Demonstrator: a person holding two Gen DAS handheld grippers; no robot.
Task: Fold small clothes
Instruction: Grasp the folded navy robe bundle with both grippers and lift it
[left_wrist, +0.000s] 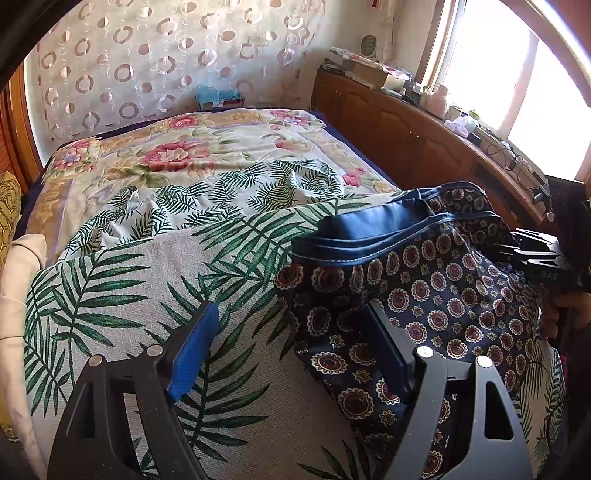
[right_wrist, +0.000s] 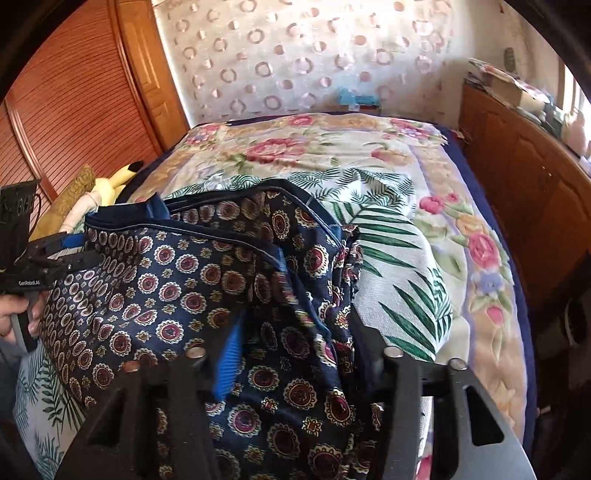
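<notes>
navy medallion-print garment (right_wrist: 177, 273) heaped on the palm-leaf sheet (left_wrist: 110, 295), near end of the bed (left_wrist: 207, 147); my right hand-held gripper (right_wrist: 291, 354) straddles its bunched edge, grip unclear; left hand-held gripper (left_wrist: 291, 347) wide apart, ready beside it.

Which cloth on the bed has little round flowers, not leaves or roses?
The dark navy garment. The cloth under it shows green palm leaves; the blanket has pink roses.

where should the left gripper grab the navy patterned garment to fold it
Grip the navy patterned garment by its plain blue waistband, coming from the near left edge. That hem is doubled and stiff, and lies raised over the leaf-print cloth, so the open left gripper can slide under it.
</notes>
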